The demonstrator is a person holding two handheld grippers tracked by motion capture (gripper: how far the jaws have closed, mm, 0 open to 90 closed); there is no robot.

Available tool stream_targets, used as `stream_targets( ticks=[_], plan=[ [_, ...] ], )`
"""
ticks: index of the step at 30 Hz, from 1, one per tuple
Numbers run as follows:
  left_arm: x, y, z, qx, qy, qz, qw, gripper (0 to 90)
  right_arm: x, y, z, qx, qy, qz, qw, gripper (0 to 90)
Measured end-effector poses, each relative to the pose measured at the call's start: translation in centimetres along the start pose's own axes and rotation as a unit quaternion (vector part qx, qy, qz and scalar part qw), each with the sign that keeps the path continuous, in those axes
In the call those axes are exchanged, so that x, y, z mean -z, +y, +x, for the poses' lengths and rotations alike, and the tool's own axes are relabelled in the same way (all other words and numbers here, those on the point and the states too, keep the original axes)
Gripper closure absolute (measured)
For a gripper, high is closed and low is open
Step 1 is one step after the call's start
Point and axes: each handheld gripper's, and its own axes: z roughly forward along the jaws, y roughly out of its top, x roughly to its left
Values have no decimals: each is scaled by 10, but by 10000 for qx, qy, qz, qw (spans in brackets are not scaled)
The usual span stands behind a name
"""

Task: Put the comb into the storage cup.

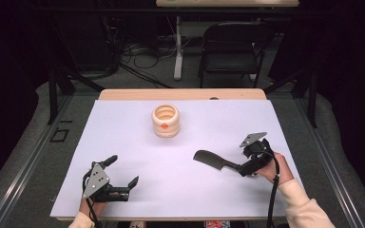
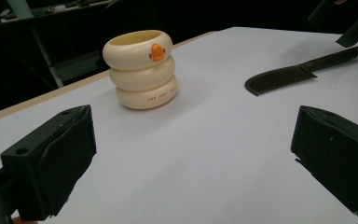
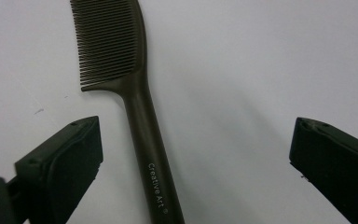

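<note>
Dark brown fine-toothed comb (image 3: 140, 107) lies flat between the right gripper's (image 3: 193, 163) spread fingers; left gripper (image 2: 191, 154) likewise released.

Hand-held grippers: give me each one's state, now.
Left hand-held gripper: open, holding nothing.
Right hand-held gripper: open, jaws either side of the comb handle, not gripping it.

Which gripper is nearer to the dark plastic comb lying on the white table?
Right. The right gripper is at the dark plastic comb, open jaws on either side of its handle. The left gripper sits far across the table, also open.
</note>
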Motion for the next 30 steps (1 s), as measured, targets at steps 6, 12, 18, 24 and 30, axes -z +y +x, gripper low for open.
stream_targets(
  ticks=[6, 12, 18, 24, 30],
  plan=[
    [0, 0, 0, 1, 2, -1, 10000, 0, -3, 5, 3, 86, 77, 82, 9999, 0],
    [0, 0, 0, 4, -1, -1, 10000, 0, -7, 12, 6, 277, 168, 151, 9994, 0],
    [0, 0, 0, 13, 6, -4, 10000, 0, -11, 18, 11, 436, 266, 249, 9984, 0],
    [0, 0, 0, 21, 0, 6, 10000, 0, -16, 24, 16, 695, 406, 487, 9956, 0],
    [0, 0, 0, 14, 3, -1, 10000, 0, -21, 29, 19, 796, 507, 665, 9933, 0]
  ],
)
